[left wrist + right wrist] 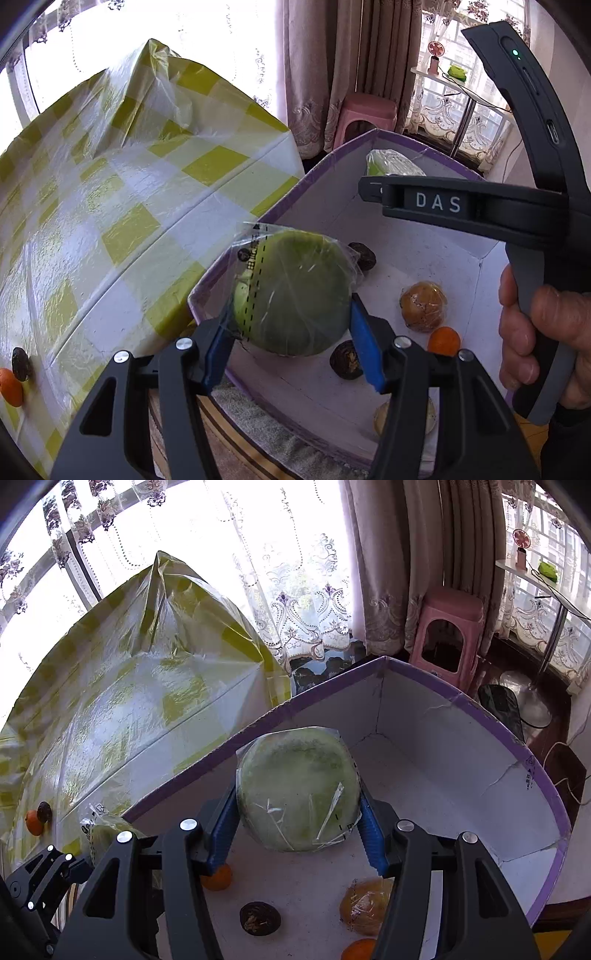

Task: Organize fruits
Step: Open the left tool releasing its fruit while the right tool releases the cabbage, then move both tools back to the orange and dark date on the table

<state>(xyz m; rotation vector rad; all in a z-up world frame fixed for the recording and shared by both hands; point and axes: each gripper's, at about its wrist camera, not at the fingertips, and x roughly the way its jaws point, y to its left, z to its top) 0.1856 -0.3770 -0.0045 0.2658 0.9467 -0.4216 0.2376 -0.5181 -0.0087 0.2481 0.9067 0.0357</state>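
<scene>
the left gripper (291, 332) is clamped on a green fruit (295, 295) wrapped in clear film, its blue pads (364, 343) pressed to both sides, and it holds the fruit above the near wall of the box (424, 254), a white carton with a purple rim. the right gripper (299, 819) grips a second wrapped green fruit (299, 786) the same way, over the box floor and close to the far left wall. in the left wrist view the right gripper (369, 184) reaches across the top of the box, with a hand (535, 332) on its grip at the right. on the box floor lie loose pieces, well apart from each other: a wrapped yellow-brown fruit (423, 304), a small orange (443, 341), a dark round fruit (345, 360) near it, another dark fruit (364, 254) half hidden behind the held green one, and a pale fruit (384, 417) partly hidden behind the left gripper's finger. left of the box stands a table (129, 206) under a yellow and white checked cloth, touching or just beside the box wall; i cannot tell which. near the table's left edge, far from the box, an orange (9, 387) and a dark fruit (20, 363) sit touching. beyond the box a pink stool (447, 635) stands by the curtains (384, 565).
</scene>
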